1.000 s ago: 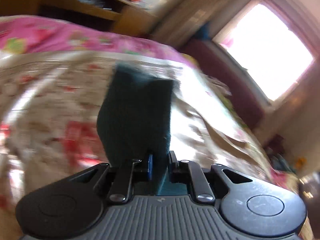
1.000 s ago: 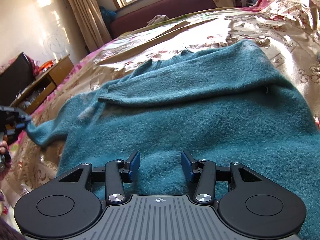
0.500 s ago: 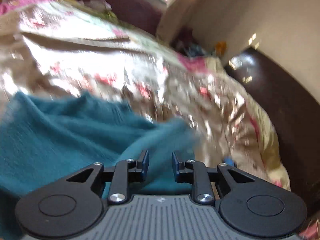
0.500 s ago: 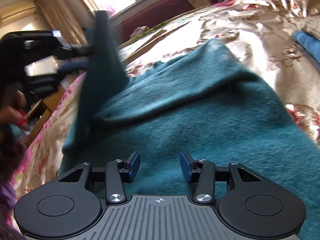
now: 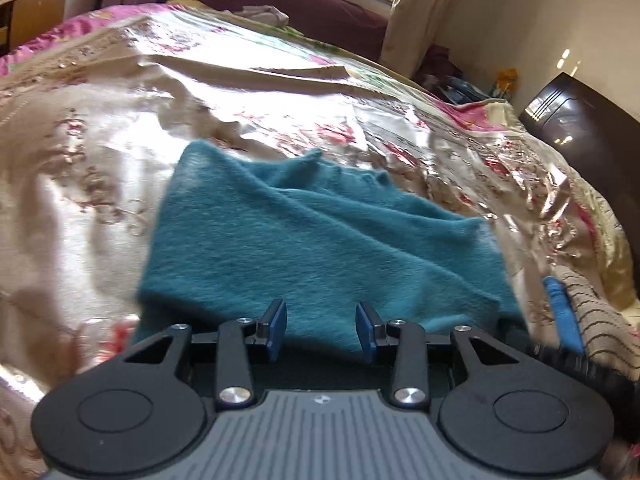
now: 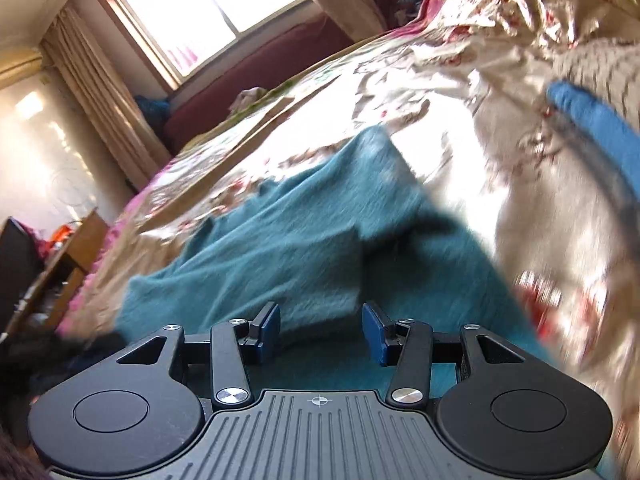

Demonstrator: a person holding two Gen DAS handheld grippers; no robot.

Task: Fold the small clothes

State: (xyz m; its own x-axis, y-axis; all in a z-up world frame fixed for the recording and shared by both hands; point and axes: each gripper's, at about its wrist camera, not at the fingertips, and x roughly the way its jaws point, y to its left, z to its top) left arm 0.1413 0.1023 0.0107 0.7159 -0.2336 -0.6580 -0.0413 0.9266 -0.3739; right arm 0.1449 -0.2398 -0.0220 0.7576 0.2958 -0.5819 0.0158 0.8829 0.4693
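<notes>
Here the teal sweater (image 5: 320,240) lies on the floral bedspread (image 5: 80,160), sleeves folded in; likely next, a grip on the near hem. Left gripper (image 5: 321,330) and right gripper (image 6: 320,330) both gape empty above it. Only the right view shows the sleeve's cuff (image 6: 316,272).

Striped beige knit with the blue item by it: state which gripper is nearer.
Right, as far as the views show. The right gripper has the striped knit ahead to its right; the left gripper sits over the teal sweater, farther left.
</notes>
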